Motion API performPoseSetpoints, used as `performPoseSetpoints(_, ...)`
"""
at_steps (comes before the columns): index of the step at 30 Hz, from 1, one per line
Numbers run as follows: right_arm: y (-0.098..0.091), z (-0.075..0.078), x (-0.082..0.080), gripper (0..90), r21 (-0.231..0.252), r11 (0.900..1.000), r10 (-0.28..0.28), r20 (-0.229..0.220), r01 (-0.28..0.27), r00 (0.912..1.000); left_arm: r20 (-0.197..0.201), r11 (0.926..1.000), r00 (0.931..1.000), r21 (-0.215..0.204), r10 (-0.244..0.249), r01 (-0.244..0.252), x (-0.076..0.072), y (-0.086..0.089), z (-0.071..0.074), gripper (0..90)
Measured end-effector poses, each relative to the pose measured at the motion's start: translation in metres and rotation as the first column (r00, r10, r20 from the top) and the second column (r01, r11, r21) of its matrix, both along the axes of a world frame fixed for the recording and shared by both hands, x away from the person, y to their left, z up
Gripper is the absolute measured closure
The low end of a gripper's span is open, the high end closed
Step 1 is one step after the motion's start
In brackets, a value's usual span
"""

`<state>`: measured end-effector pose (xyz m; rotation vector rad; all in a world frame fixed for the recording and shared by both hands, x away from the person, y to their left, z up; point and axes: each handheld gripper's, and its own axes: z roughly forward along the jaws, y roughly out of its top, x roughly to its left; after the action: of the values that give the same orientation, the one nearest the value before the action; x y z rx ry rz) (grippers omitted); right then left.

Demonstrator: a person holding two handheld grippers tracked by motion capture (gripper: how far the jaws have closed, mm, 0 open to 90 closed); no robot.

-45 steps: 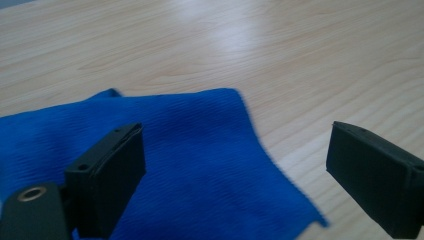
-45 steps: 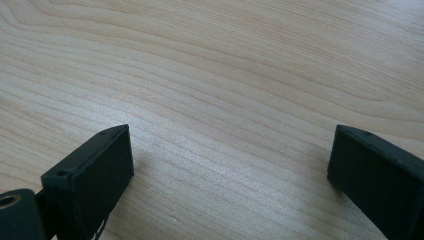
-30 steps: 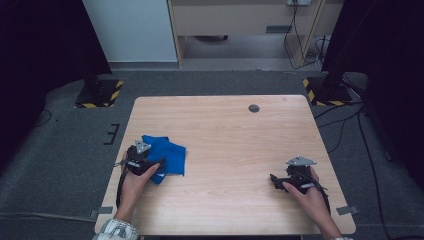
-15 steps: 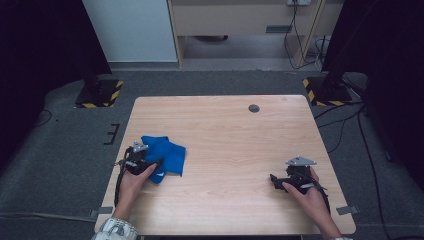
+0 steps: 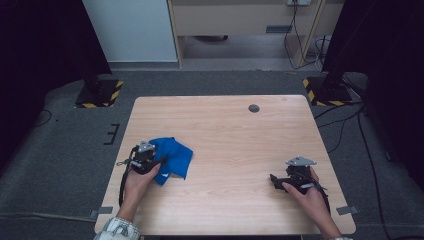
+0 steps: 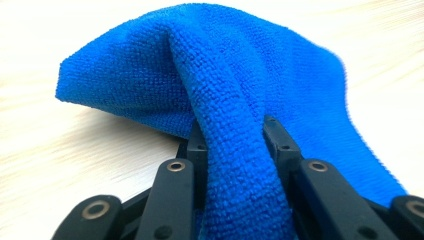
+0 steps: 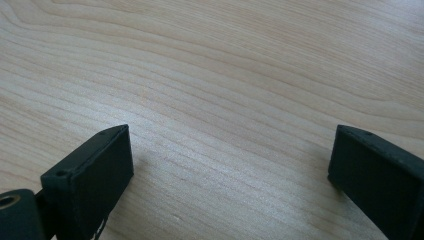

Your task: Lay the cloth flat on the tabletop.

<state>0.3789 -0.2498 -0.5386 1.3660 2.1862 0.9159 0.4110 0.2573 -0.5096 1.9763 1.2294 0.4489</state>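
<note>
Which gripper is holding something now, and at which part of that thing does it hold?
The left gripper has just closed its jaws on a raised fold of the blue cloth. The right gripper is open and holds nothing.

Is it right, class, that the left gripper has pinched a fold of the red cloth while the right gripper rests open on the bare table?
Not quite: the cloth is blue, not red, as the left gripper view shows. The rest stands: the left gripper has just closed its jaws on a fold of it, and the right gripper rests open on the bare table.
</note>
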Motion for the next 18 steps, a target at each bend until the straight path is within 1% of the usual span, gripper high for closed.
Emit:
performPoseSetpoints(4, 0.0, 0.0, 0.0, 4.2, 0.0, 1.0, 0.0, 0.0, 0.0, 1.0, 0.026, 0.9986, 0.9986, -0.026, -0.045, 0.046, -0.004, -0.023, 0.009, 69.8)
performPoseSetpoints(7, 0.0, 0.0, 0.0, 4.1, -0.001, 1.0, 0.0, 0.0, 0.0, 1.0, 0.05, 0.996, 0.9951, -0.023, -0.085, 0.086, -0.005, -0.042, 0.015, 69.6)
performPoseSetpoints(8, 0.0, 0.0, 0.0, 4.1, -0.001, 1.0, -0.001, 0.0, 0.001, 1.0, 0.051, 0.995, 0.9941, -0.025, -0.095, 0.097, -0.005, -0.046, 0.016, 69.6)
performPoseSetpoints(9, 0.0, 0.0, 0.0, 4.1, -0.001, 1.0, -0.002, 0.0, 0.002, 1.0, 0.051, 0.995, 0.9941, -0.025, -0.095, 0.097, -0.005, -0.046, 0.016, 69.6)
performPoseSetpoints(10, 0.0, 0.0, 0.0, 4.1, -0.001, 1.0, -0.002, 0.0, 0.002, 1.0, 0.053, 0.9934, 0.9926, -0.029, -0.11, 0.111, -0.006, -0.054, 0.018, 69.7)
performPoseSetpoints(11, 0.0, 0.0, 0.0, 4.0, -0.001, 1.0, -0.002, 0.0, 0.002, 1.0, 0.051, 0.9891, 0.9885, -0.03, -0.142, 0.144, -0.007, -0.066, 0.02, 69.7)
performPoseSetpoints(12, 0.0, 0.0, 0.0, 3.9, -0.001, 1.0, -0.001, 0.001, 0.001, 1.0, 0.052, 0.9858, 0.9851, -0.027, -0.164, 0.166, -0.008, -0.076, 0.022, 69.7)
performPoseSetpoints(15, 0.0, 0.0, 0.0, 3.9, 0.0, 1.0, -0.002, -0.001, 0.002, 1.0, 0.057, 0.9757, 0.9747, -0.024, -0.216, 0.218, -0.011, -0.098, 0.024, 69.7)
performPoseSetpoints(16, 0.0, 0.0, 0.0, 3.9, 0.0, 1.0, -0.002, -0.001, 0.002, 1.0, 0.055, 0.9709, 0.9701, -0.028, -0.236, 0.238, -0.011, -0.108, 0.025, 69.6)
performPoseSetpoints(17, 0.0, 0.0, 0.0, 3.9, -0.001, 1.0, -0.002, 0.0, 0.002, 1.0, 0.054, 0.968, 0.9673, -0.027, -0.248, 0.249, -0.011, -0.114, 0.025, 69.6)
performPoseSetpoints(18, 0.0, 0.0, 0.0, 3.9, -0.001, 1.0, -0.002, 0.0, 0.002, 1.0, 0.052, 0.9638, 0.9631, -0.025, -0.264, 0.265, -0.011, -0.124, 0.024, 69.6)
